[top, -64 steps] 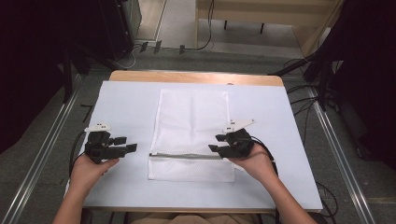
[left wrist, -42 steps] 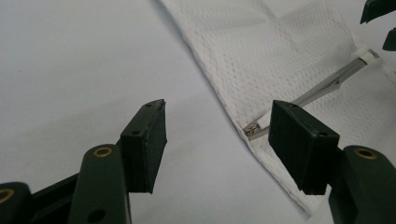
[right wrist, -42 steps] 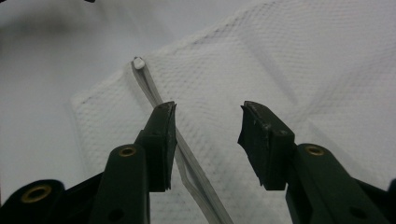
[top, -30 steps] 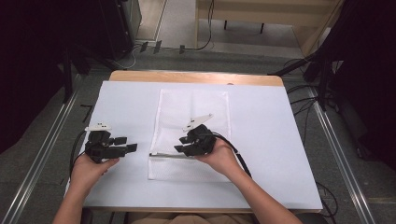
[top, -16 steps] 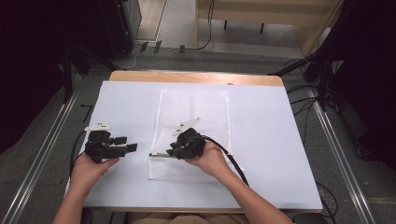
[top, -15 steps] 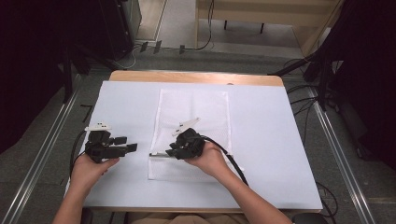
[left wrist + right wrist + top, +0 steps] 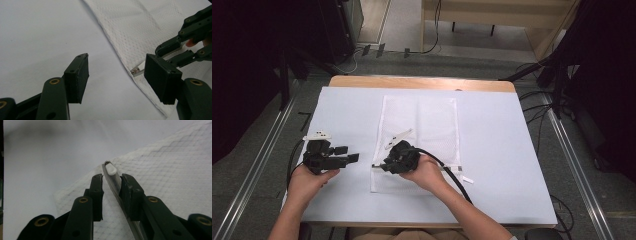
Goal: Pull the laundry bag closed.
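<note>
A white mesh bag (image 7: 422, 120) lies flat on the table, its zipper running across its near part. My right gripper (image 7: 379, 166) sits low at the zipper's left end. In the right gripper view its jaws (image 7: 111, 178) have just been closing; the zipper track runs between them with a small gap on each side, and the white zipper pull (image 7: 110, 168) lies just past the tips. My left gripper (image 7: 349, 153) rests to the left of the bag, open and holding nothing. In the left gripper view the pull (image 7: 137, 71) and the bag's edge (image 7: 117, 45) lie ahead of its open jaws (image 7: 117, 62).
A pale sheet (image 7: 522, 150) covers the table, with a wooden strip (image 7: 422, 82) at the far edge. The right gripper's black cable (image 7: 452, 175) trails over the bag's near right part, beside a small white tab (image 7: 467, 179). Metal rails run along the floor on both sides.
The right hand has travelled left along the zipper, from the bag's right side to its left end, and sunk a little. Its jaws have narrowed. The left hand has kept still.
</note>
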`<state>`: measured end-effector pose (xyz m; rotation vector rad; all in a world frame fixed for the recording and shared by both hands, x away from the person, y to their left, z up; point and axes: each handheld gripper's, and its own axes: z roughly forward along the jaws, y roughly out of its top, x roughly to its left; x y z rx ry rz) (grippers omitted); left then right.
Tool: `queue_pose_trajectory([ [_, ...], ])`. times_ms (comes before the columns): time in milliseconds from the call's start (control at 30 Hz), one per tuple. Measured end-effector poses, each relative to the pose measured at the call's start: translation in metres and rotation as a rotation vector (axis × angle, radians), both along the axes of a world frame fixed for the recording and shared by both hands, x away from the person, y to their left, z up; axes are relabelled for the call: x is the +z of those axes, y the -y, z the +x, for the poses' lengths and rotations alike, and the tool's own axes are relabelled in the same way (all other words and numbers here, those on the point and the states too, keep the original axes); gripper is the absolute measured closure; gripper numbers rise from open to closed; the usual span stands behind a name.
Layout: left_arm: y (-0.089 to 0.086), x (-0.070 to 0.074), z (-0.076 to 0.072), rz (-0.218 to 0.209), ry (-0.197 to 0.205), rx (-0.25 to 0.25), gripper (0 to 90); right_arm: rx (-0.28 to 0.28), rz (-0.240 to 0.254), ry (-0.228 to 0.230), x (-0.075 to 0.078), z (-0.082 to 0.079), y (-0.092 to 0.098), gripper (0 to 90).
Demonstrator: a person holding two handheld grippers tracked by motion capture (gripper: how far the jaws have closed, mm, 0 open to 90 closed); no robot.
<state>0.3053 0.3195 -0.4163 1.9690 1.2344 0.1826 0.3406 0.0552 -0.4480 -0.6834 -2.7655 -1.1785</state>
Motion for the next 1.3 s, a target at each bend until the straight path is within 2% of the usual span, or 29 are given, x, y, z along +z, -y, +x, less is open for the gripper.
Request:
queue_pose_trajectory([
  [300,0.000,0.000,0.000,0.005,0.008,0.002,37.7,0.011,-0.020,-0.023,-0.009,0.001,-0.010,77.3],
  [833,-0.001,0.000,-0.001,0.003,0.009,0.001,38.2,0.019,-0.032,-0.051,-0.011,0.004,-0.031,77.3],
  [1100,-0.001,0.000,-0.001,-0.009,0.010,0.004,38.3,-0.009,-0.041,-0.055,-0.013,0.009,-0.037,83.8],
  [1300,-0.001,-0.001,0.000,-0.008,0.004,-0.004,38.5,-0.006,-0.049,-0.048,-0.012,0.010,-0.037,87.5],
])
